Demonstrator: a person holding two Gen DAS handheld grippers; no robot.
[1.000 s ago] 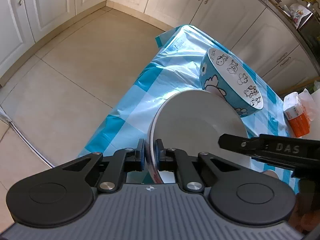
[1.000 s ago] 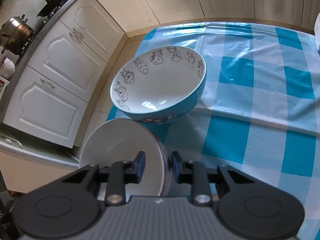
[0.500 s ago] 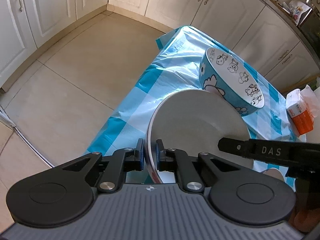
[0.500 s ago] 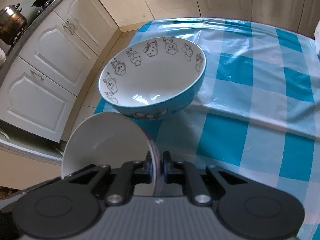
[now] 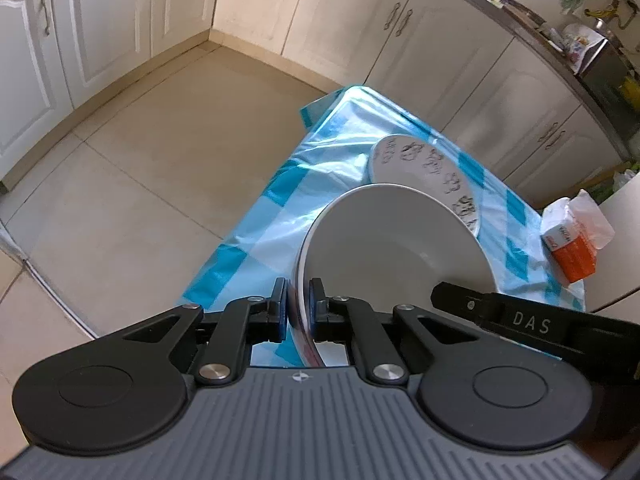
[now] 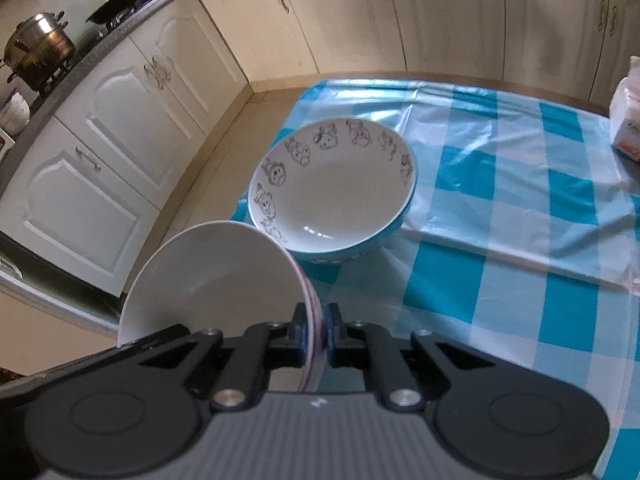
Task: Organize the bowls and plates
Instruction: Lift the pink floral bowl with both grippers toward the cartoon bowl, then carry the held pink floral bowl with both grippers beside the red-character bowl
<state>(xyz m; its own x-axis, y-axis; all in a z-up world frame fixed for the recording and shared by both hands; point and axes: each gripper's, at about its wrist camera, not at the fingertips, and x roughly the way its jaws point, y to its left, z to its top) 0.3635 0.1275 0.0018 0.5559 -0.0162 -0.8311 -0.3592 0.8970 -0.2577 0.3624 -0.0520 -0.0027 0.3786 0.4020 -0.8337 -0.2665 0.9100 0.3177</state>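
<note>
Since a second ago I've lifted the plate (image 5: 394, 240) higher, and my right gripper (image 6: 317, 330) has closed onto its rim. My left gripper (image 5: 299, 307) pinches the opposite edge. The plate hangs tilted above the checked tablecloth (image 6: 500, 216), hiding part of the cartoon bowl (image 6: 336, 192) in the left view. Its underside is barely visible, possibly pink-striped.

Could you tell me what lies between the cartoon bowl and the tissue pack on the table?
Only bare checked tablecloth lies between the bowl and the tissue pack; the right wrist view shows it.
</note>
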